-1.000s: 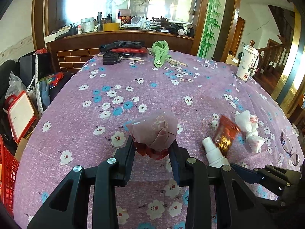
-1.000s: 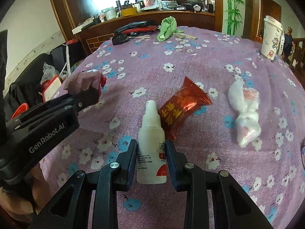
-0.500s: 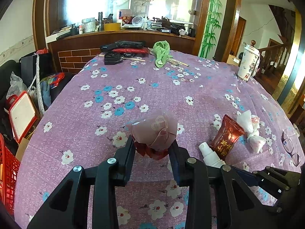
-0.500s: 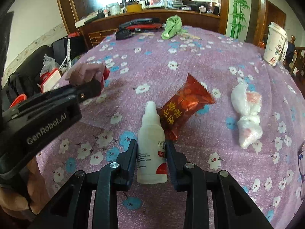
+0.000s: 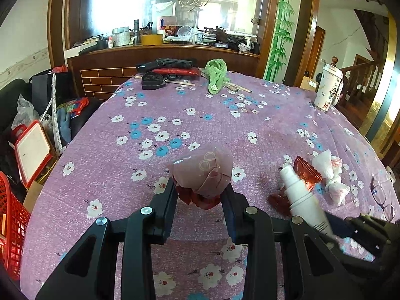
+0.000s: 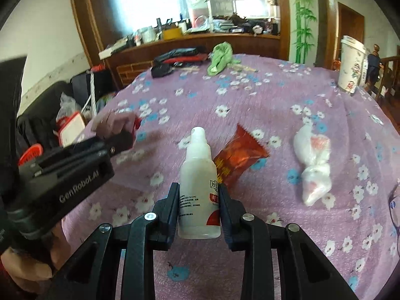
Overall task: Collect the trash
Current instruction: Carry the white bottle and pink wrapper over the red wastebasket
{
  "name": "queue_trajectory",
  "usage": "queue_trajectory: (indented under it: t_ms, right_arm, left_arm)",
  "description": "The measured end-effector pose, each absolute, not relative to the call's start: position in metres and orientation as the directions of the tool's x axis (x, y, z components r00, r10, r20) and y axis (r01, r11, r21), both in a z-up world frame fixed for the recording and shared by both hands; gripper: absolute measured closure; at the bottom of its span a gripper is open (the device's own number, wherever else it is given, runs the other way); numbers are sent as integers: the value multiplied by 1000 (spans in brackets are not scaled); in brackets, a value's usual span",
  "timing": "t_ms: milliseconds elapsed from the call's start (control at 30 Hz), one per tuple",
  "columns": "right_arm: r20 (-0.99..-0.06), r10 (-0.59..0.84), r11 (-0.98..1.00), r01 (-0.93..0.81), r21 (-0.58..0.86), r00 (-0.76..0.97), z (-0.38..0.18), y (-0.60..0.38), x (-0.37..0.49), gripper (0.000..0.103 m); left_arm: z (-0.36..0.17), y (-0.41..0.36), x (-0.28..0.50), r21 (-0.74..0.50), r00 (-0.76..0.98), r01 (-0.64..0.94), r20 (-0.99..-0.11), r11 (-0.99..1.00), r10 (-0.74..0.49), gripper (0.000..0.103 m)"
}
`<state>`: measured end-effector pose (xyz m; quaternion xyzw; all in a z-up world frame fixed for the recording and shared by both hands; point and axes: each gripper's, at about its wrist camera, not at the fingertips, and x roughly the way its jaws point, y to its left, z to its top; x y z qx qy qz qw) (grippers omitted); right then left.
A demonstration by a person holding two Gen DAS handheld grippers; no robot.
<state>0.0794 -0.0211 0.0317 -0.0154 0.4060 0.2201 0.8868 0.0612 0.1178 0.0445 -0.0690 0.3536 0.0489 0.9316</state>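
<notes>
My left gripper (image 5: 200, 195) is shut on a crumpled pink and red wrapper (image 5: 203, 172), held just above the flowered purple tablecloth (image 5: 175, 115). My right gripper (image 6: 199, 197) is shut on a small white spray bottle (image 6: 198, 182), lifted off the cloth with its nozzle pointing away. In the left wrist view the same bottle (image 5: 300, 197) rises at the right. A red foil snack packet (image 6: 237, 160) lies just beyond the bottle, and a white crumpled tissue bundle (image 6: 313, 165) lies further right. The left gripper (image 6: 120, 142) also shows at the left of the right wrist view.
A green cloth (image 5: 216, 75), black items (image 5: 152, 81) and a red case sit at the far table edge. A paper cup (image 5: 327, 87) stands far right. Glasses (image 5: 382, 200) lie at the right edge. A red basket (image 5: 10, 225) and clutter sit below the left side.
The right gripper has raised the white bottle off the cloth, away from the red packet. The left gripper has kept still with its wrapper.
</notes>
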Motion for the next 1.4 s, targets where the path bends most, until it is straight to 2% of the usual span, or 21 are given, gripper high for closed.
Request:
queue_trajectory:
  t_ms: [667, 1067, 1400]
  right_arm:
    - [-707, 385, 908, -383, 172, 594, 41, -29, 78, 71]
    - [-697, 419, 885, -434, 169, 582, 54, -17, 68, 71]
    - [-693, 433, 867, -477, 145, 576, 70, 4, 34, 71]
  left_arm:
    - [53, 108, 39, -33, 741, -167, -664, 985, 103, 71]
    - [76, 122, -30, 22, 776, -231, -599, 973, 198, 70]
    - [81, 139, -61, 20, 792, -250, -571, 968, 216, 70]
